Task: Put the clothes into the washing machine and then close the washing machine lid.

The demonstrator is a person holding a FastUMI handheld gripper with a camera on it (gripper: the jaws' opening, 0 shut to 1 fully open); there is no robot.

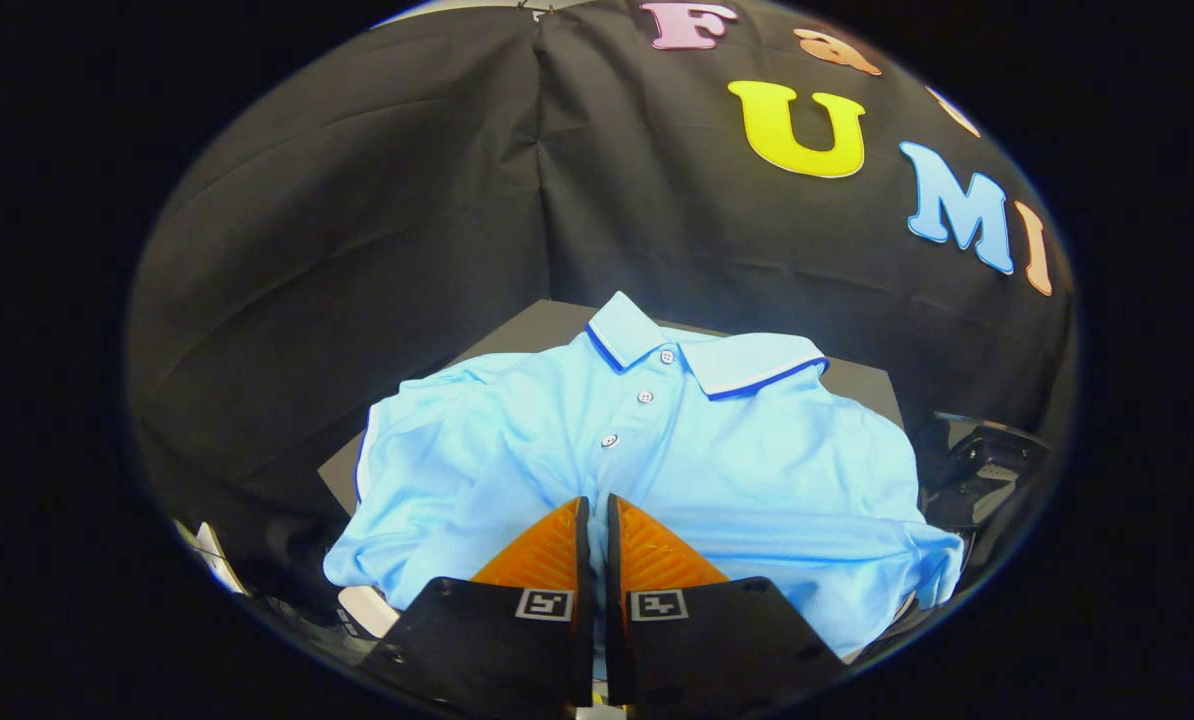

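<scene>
Gripper (598, 515): fingers were drawn almost together, leaving only a thin slit between them, low over the front of the shirt. Whether a fold of cloth was pinched in that slit could not be told from this view.

Fingertips (557, 545): lay over the lower chest of the garment, below the bottom button of the placket.

Polo shirt (717, 450): light blue, short-sleeved, spread face up with the collar away from the gripper. The fabric was rumpled, with folds running across the hem and both sleeves.

Collar (747, 362): edged in darker blue, its two wings open and lying flat; three buttons ran below it toward the fingers.

Platform (862, 385): a dark flat surface carried the shirt, whose sleeves and hem draped past its sides.

Dark object (977, 465): sat just beside the shirt's sleeve; too indistinct to identify.

Stage of task: judged early, with the shirt lying outside any washing machine and no lid attended to.

Risk, thin grip: if only a single layer or a shallow pinch was held, the cloth would likely slip free on lifting.

Risk, trailing fabric: a shirt lifted from one central point would hang long, so sleeves or hem might drag on the platform edge or catch on the dark object.

Risk, lid: any cloth left draped over the drum opening would probably stop the lid from closing fully.
</scene>
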